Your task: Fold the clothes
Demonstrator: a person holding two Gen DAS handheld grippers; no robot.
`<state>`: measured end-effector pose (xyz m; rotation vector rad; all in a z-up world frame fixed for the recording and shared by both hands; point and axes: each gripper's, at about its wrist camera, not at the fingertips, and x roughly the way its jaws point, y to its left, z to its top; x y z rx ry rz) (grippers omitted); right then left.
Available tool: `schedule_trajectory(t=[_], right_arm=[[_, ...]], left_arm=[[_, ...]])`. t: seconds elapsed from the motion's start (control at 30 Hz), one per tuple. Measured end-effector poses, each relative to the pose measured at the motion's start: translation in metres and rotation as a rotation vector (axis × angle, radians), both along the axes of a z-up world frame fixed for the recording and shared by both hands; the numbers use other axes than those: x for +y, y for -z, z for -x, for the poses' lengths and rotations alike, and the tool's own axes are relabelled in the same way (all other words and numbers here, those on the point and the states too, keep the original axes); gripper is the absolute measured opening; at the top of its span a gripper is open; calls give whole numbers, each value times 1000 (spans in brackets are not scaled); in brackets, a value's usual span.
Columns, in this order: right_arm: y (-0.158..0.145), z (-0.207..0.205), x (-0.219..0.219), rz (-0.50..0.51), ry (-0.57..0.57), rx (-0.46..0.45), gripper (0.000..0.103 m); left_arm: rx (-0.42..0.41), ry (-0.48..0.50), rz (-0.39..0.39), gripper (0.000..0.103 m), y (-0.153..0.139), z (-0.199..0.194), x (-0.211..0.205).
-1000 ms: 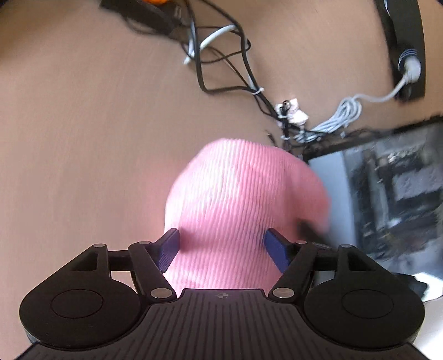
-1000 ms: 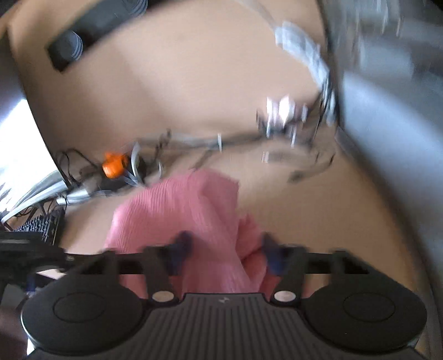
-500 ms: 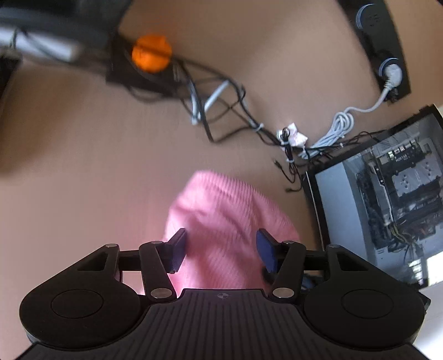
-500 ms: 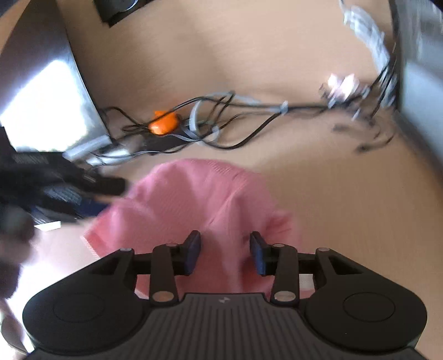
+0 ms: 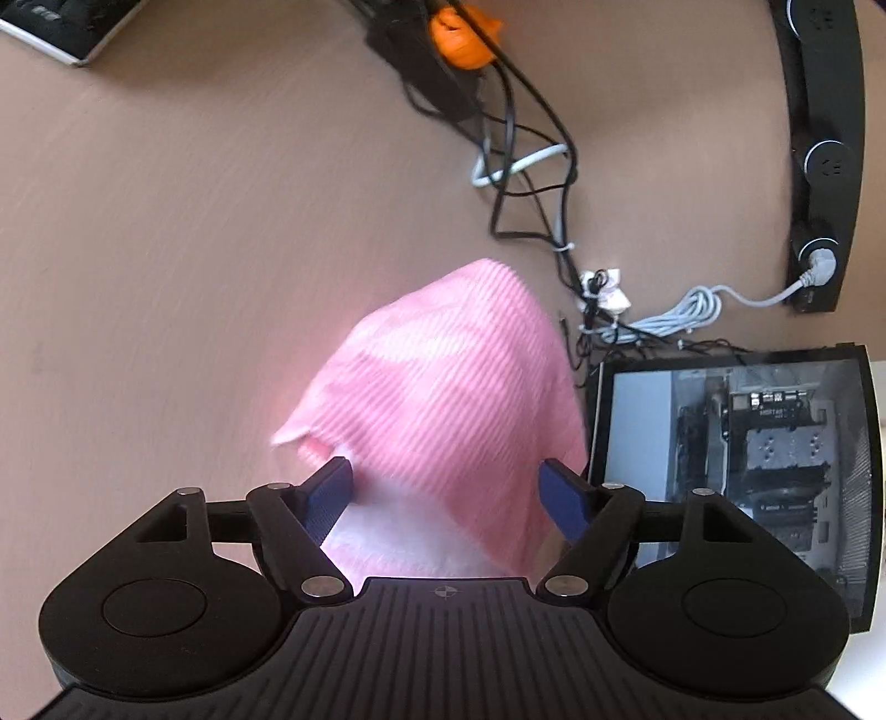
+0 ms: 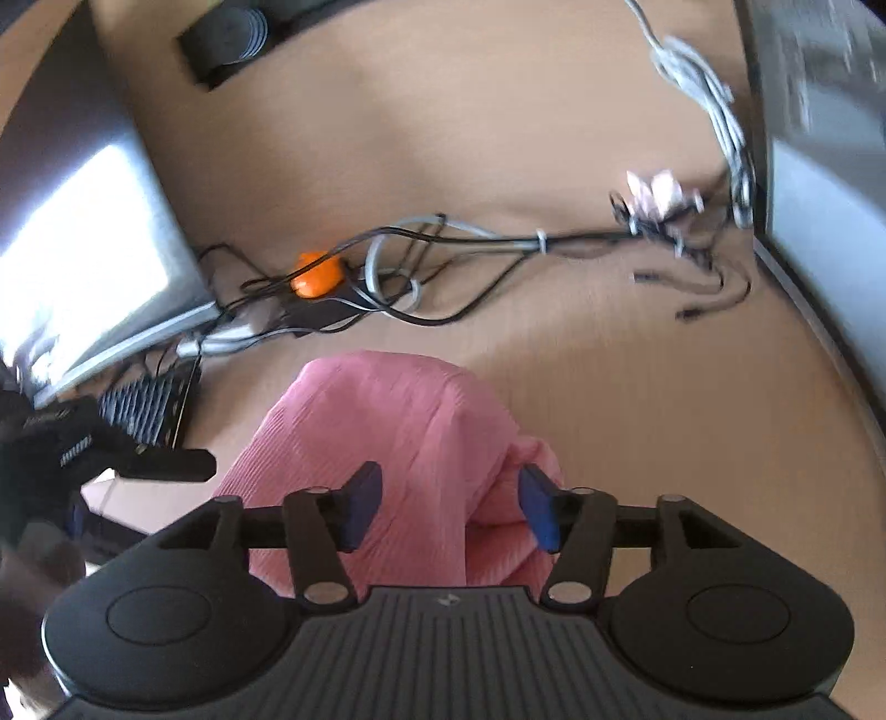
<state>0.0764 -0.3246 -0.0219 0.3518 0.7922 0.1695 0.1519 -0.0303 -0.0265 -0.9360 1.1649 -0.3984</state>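
Pink garment now bunched, left tongs wider than before.

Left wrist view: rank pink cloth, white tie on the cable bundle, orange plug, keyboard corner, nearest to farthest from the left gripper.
From the left gripper:
1. Pink cloth, between the open fingers, dead ahead.
2. White tie, ahead and right, on the cable bundle.
3. Orange plug, far ahead at the top, among black cables.
4. Keyboard corner, top left; too close to the plug to rank firmly.
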Motion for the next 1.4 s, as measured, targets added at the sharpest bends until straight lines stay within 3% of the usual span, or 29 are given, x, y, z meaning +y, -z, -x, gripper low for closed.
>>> schedule_trajectory(t=[0.03,0.07,0.1,0.13,0.17,0.27,0.37,0.4,0.53,0.6,0.63,0.73,0.8,0.9,1.0,1.07,1.13,1.2,1.3,1.4], right_arm=[[9,-7,-2,-41,6,18,55],[18,-15,-5,-83,13,35,55],[23,-18,-4,-122,7,47,49],[28,-22,-3,-162,2,58,28],[33,-25,-2,-201,-4,69,22],[-1,-10,2,-139,-73,-40,21],[-25,4,-7,-47,-98,-92,20],[-20,5,-11,-9,-82,-81,20],[11,3,-26,117,-13,3,20],[31,2,-27,170,11,56,20],[35,4,-27,190,11,66,20],[31,14,-27,202,9,58,26],[17,23,-22,250,-5,9,38],[-11,44,-5,369,-79,-102,42],[-26,62,26,463,-201,-179,47],[-29,64,42,423,-273,-178,50],[-26,55,46,319,-268,-151,56],[-20,43,40,266,-197,-125,57],[-11,31,21,177,-70,-101,72],[14,23,-6,-40,-25,-4,73]], left_arm=[[-23,15,-10,78,-5,0,-5],[-49,37,-21,67,-11,1,-10],[-75,59,-31,58,-18,3,-15],[-102,81,-41,48,-25,4,-20],[-128,102,-52,36,-31,5,-25],[-207,168,-82,16,-51,9,-40],[-286,233,-113,16,-71,13,-55],[-282,254,-128,16,-66,15,-62],[-149,318,-199,14,-15,19,-87],[-116,346,-188,14,-5,23,-92],[-115,367,-176,18,-5,26,-93],[-179,439,-140,53,-24,36,-93],[-242,459,-106,59,-40,42,-84],[-297,350,-110,67,-55,44,-51],[-254,154,-133,66,-44,33,-10],[-234,84,-122,70,-33,24,5],[-229,61,-139,71,-23,13,8],[-226,71,-150,71,-14,6,5],[-218,101,-107,71,-5,2,-2],[-199,135,-72,68,4,0,-18]])
